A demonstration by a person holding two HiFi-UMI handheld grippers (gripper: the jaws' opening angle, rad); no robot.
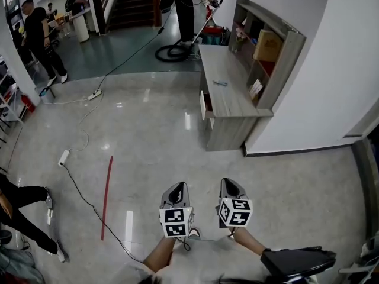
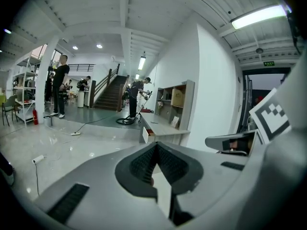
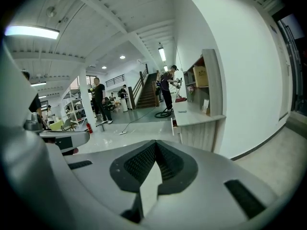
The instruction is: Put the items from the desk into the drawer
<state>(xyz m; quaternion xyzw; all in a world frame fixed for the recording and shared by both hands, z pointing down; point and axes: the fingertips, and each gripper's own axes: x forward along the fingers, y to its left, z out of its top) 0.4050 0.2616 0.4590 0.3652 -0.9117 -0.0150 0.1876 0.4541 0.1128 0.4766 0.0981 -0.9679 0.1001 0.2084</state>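
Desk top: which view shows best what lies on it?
The head view: it looks down on the desk top, where one small bluish item lies. Both gripper views see the top from afar, nearly edge-on, so what lies on it hardly shows.

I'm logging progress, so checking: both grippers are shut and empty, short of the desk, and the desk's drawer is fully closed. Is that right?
Not quite: the drawer stands partly open, jutting from the front of the desk, as the head view shows. The rest holds: the left gripper and right gripper are shut, empty and short of the desk.
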